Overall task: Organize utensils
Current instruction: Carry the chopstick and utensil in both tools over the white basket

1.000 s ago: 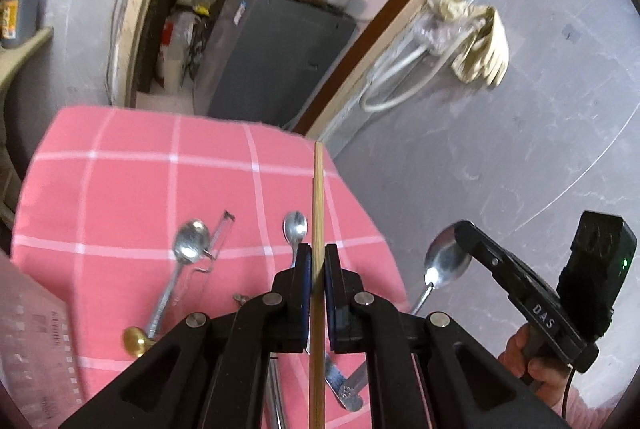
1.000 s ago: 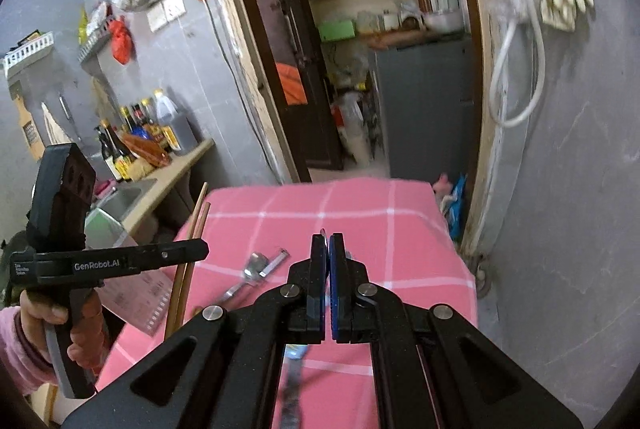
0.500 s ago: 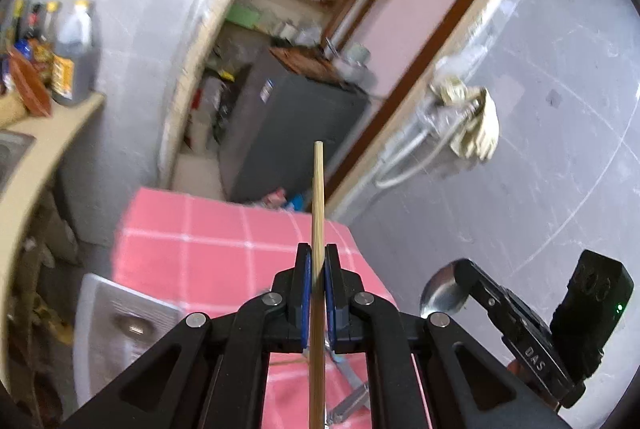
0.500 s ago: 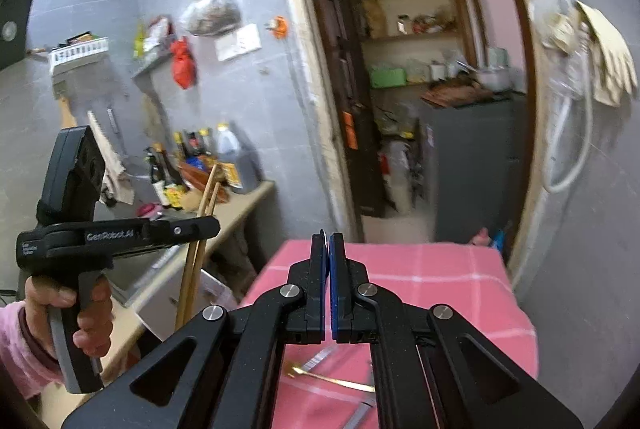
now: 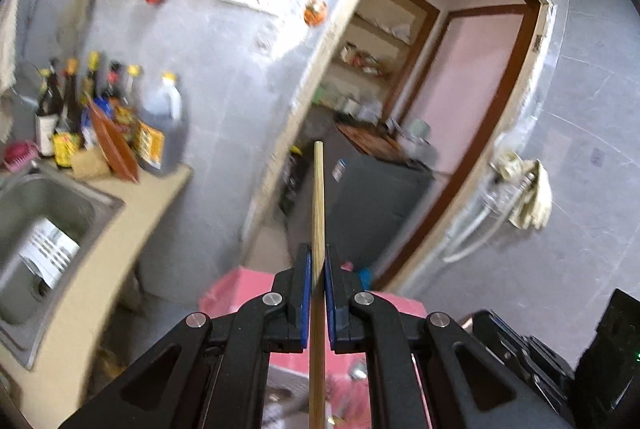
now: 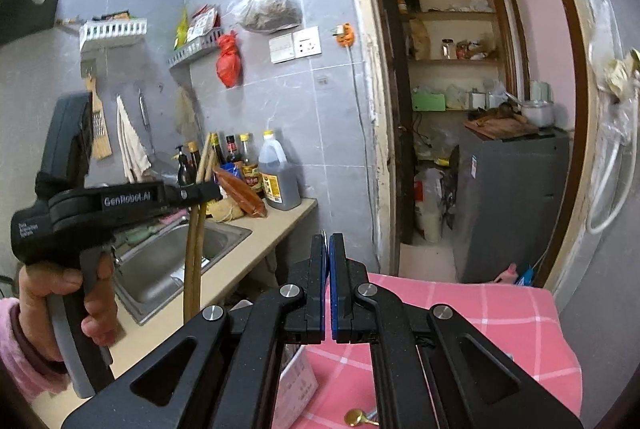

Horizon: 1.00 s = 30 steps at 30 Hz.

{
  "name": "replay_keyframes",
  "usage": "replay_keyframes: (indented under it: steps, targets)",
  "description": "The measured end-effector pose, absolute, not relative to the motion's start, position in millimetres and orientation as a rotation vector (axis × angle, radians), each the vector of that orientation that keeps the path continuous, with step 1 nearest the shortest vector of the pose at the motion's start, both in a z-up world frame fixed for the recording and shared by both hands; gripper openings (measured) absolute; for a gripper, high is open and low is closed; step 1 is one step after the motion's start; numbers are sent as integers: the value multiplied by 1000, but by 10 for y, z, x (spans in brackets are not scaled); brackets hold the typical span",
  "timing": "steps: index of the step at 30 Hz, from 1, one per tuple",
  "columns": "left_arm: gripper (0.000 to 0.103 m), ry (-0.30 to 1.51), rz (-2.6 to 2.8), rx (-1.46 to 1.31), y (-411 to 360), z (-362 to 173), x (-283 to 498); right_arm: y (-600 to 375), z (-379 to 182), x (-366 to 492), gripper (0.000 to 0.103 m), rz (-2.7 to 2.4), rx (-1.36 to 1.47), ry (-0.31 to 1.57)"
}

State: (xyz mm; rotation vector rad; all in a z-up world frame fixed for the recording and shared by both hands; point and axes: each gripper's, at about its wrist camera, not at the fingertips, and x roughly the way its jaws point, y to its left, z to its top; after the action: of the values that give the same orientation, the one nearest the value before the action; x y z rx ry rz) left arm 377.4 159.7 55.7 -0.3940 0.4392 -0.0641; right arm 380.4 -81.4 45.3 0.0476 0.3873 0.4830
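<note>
My left gripper (image 5: pixel 317 261) is shut on a pair of wooden chopsticks (image 5: pixel 318 197) that stick up past its pads. In the right wrist view the left gripper (image 6: pixel 216 193) is held in a hand at the left, with the chopsticks (image 6: pixel 194 253) hanging below it over the sink (image 6: pixel 224 229). My right gripper (image 6: pixel 329 241) has its jaws together above the pink checked tablecloth (image 6: pixel 480 309). At the lower right of the left wrist view, the right gripper (image 5: pixel 480 321) shows the bowl of a metal spoon (image 5: pixel 466 321) at its tip; the handle is hidden.
The counter at the left carries several bottles (image 6: pixel 276 177) and the steel sink (image 5: pixel 72 197) with a white rack (image 5: pixel 48 249) inside. A gold-ended utensil (image 6: pixel 356 419) and a clear plastic tray (image 6: pixel 300 381) lie on the table. A grey cabinet (image 6: pixel 512 205) stands in the doorway.
Both grippers have lifted and tipped up off the table and swung toward the counter. The table has sunk to the bottom of both views. Both grips are unchanged.
</note>
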Motion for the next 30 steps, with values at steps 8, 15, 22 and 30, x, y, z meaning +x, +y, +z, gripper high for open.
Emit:
replay_keyframes:
  steps: [8,15,22,30]
  targets:
    - [6,352,35,-360,1595,426,3785,-516,361,3752,2,463,-82,368]
    - [6,338,60,-364,1561,234,3756,-418,285,3752,2,490,-97,389]
    - [6,284,77,-398,1579,22,3544,-409,84,3795,2,498,-90,437]
    - [7,278,69,-345,1498,-39,3438,-420,-58,3819,2,520,-82,475]
